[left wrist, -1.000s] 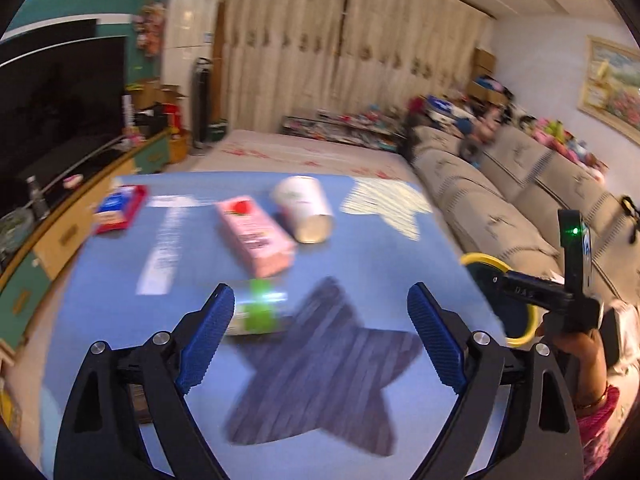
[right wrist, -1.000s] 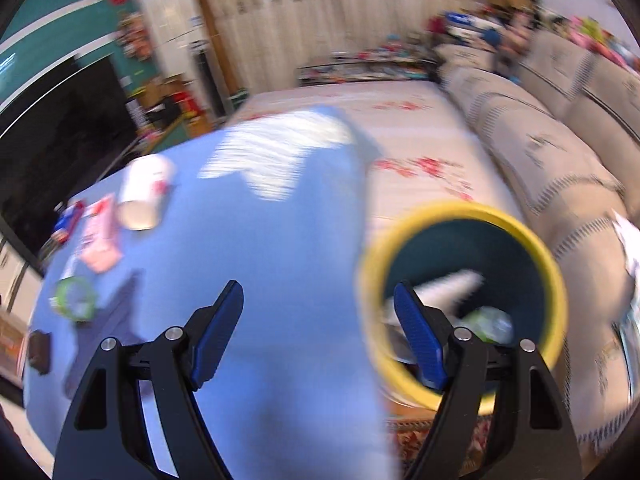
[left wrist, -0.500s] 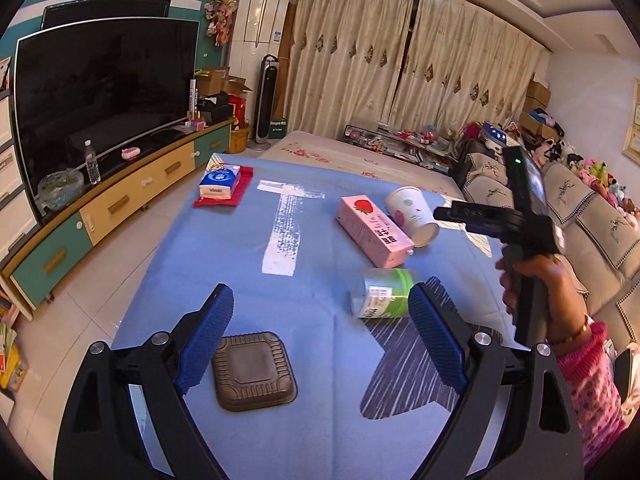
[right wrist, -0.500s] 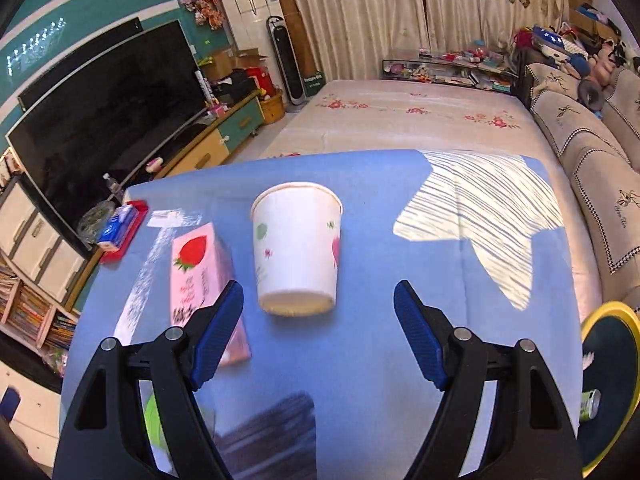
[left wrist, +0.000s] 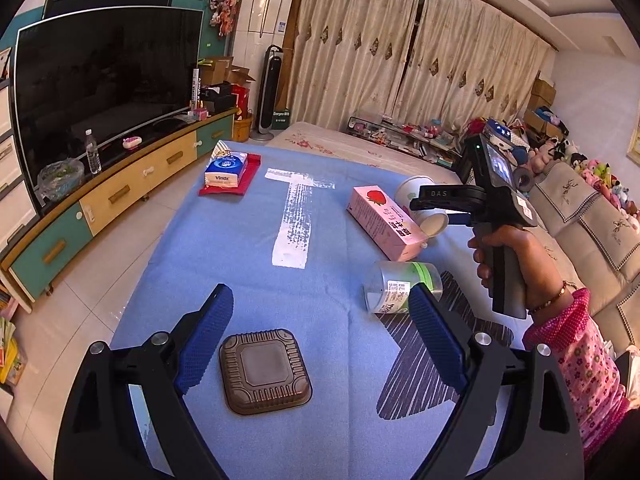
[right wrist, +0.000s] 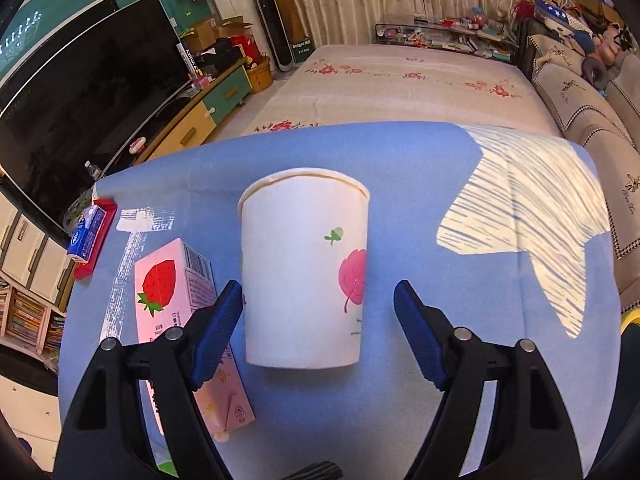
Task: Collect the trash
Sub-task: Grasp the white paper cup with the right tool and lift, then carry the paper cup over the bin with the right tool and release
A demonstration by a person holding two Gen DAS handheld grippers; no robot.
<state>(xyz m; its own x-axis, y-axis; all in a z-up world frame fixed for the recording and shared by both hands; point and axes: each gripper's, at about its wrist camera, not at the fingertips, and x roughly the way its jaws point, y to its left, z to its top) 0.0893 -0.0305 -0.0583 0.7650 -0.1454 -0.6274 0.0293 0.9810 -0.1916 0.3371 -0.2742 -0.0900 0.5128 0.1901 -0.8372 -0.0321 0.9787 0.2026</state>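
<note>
A white paper cup (right wrist: pixel 306 276) lies on its side on the blue table cloth (right wrist: pixel 460 400), between the open fingers of my right gripper (right wrist: pixel 318 328); no contact shows. It also shows in the left wrist view (left wrist: pixel 424 206), partly behind the right gripper. A pink strawberry carton (right wrist: pixel 176 292) lies just left of the cup; it also shows in the left wrist view (left wrist: pixel 384 222). A green-labelled can (left wrist: pixel 402 292) lies on its side near my left gripper's right finger. My left gripper (left wrist: pixel 320 340) is open above a brown square lid (left wrist: pixel 264 370).
A blue tissue pack on a red tray (left wrist: pixel 230 174) sits at the table's far left. A TV stand (left wrist: pixel 100 196) runs along the left, a sofa (left wrist: pixel 592 224) along the right. A yellow bin rim (right wrist: pixel 630 320) peeks in at the right edge.
My right gripper swung from the yellow bin over to the paper cup and closed in until the cup lies between its fingers. My left gripper drew back toward the brown lid.
</note>
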